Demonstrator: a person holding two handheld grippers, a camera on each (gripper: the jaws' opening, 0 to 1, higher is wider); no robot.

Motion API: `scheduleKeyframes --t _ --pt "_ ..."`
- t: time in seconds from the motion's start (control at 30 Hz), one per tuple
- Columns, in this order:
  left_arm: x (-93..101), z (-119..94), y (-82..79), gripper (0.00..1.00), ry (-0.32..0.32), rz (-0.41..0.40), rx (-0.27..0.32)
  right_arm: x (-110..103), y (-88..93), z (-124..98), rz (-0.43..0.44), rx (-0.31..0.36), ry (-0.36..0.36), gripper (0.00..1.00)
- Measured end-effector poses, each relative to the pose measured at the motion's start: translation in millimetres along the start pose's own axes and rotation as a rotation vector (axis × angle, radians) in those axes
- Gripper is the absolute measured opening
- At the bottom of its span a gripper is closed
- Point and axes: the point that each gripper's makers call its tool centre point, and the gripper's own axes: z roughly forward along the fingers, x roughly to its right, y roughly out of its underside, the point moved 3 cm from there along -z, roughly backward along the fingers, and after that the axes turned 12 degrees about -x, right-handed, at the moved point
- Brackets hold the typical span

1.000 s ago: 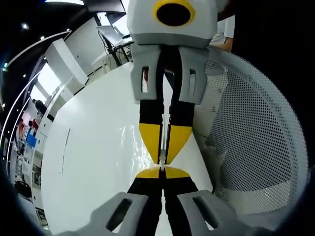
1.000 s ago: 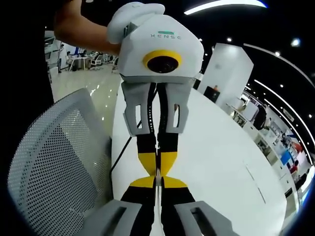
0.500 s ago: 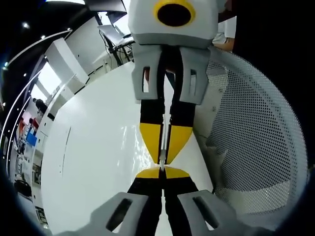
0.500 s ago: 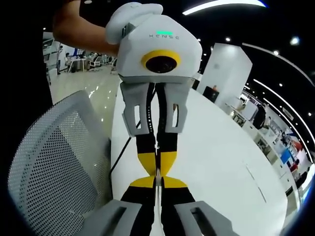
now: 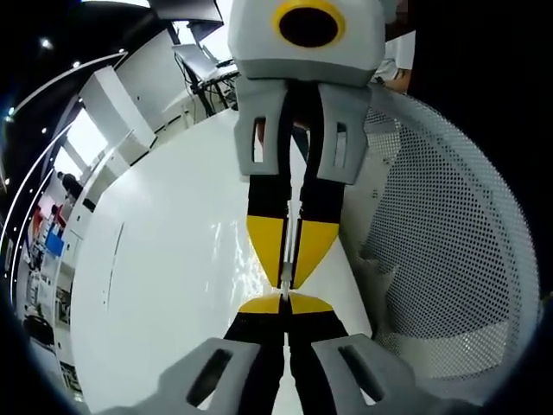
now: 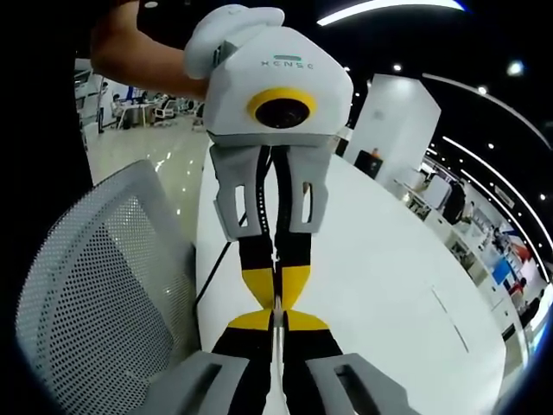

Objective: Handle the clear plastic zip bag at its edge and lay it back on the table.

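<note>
Left tool (image 5: 284, 298): jaws closed together, yellow tips meeting on a thin clear edge. Right tool (image 6: 276, 316): jaws likewise closed on the same thin edge. The two tools face each other tip to tip; in the left gripper view the right tool (image 5: 291, 259) reaches down from above, and in the right gripper view the left tool (image 6: 275, 285) does the same.

The zip bag (image 5: 292, 226) appears as a narrow translucent strip running between the opposed tips, pinched from both ends above the white worktop (image 5: 164, 285); the film is hard to make out, so its full outline cannot be confirmed. Glossy ripples sit beside it on the worktop.

A bare forearm (image 6: 143, 60) reaches to the top of the left tool's housing. A white mesh chair back (image 6: 95, 294) stands just beside the worktop edge.

Against the earlier frames, both tools remain clamped in the same posture; only slight camera drift is evident.
</note>
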Motion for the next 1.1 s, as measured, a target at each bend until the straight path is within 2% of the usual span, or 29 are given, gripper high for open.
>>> scheduleKeyframes --t 1.1 --pt "1.9 -2.1 4.1 0.0 -0.015 -0.043 0.021 -2.2 -0.3 -0.4 -0.007 -0.005 -0.018 0.0"
